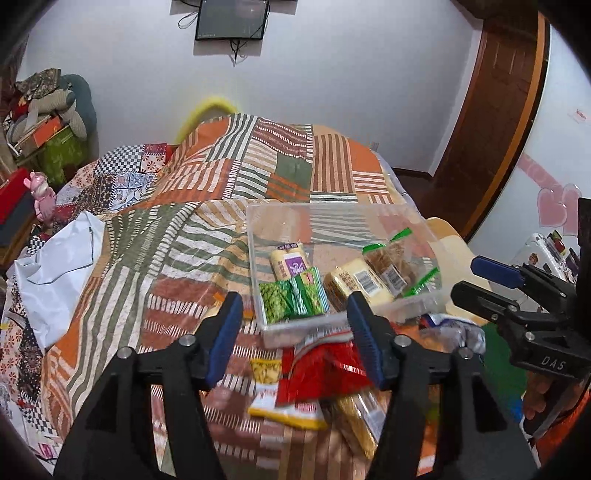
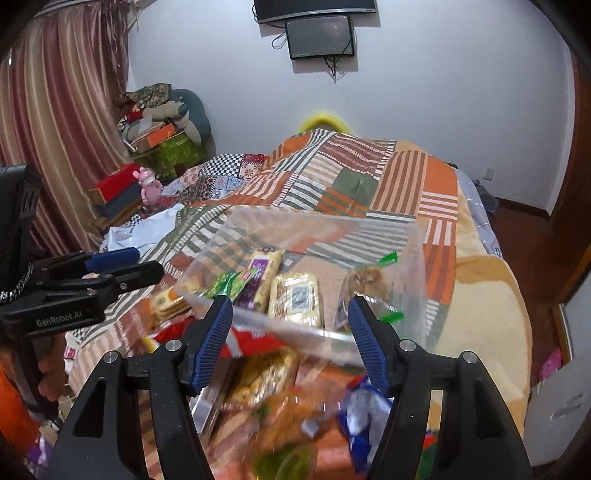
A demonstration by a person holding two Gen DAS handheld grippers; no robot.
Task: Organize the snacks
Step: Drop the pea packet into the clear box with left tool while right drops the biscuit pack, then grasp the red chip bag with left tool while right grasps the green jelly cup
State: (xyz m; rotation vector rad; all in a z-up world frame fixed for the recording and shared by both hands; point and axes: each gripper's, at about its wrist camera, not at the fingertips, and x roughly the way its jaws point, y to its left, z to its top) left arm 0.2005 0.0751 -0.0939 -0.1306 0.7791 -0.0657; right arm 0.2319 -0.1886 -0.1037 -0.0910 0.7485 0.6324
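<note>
A clear plastic bin [image 1: 258, 258] sits on the patchwork bed; it holds green pea packets [image 1: 293, 297], a yellow packet with a purple label [image 1: 290, 263], a pale cracker pack [image 1: 358, 286] and a brown snack bag [image 1: 388, 262]. My left gripper [image 1: 295, 332] is open and empty above loose snacks in front of the bin: a red packet [image 1: 321, 373], a yellow packet [image 1: 266, 384]. My right gripper [image 2: 290, 338] is open and empty over the bin's near rim [image 2: 295, 328], with blurred snacks [image 2: 280, 417] and a blue-white wrapper [image 2: 364, 413] below. The right gripper also shows in the left wrist view [image 1: 495, 280], the left gripper in the right wrist view [image 2: 122, 266].
The striped quilt [image 1: 155, 258] covers the bed. A white plastic bag [image 1: 59, 258] lies at the left. A pink toy [image 1: 42, 195] and boxes stand on the left nightstand. A wooden door [image 1: 491, 110] is at the right; a monitor [image 1: 232, 18] hangs on the wall.
</note>
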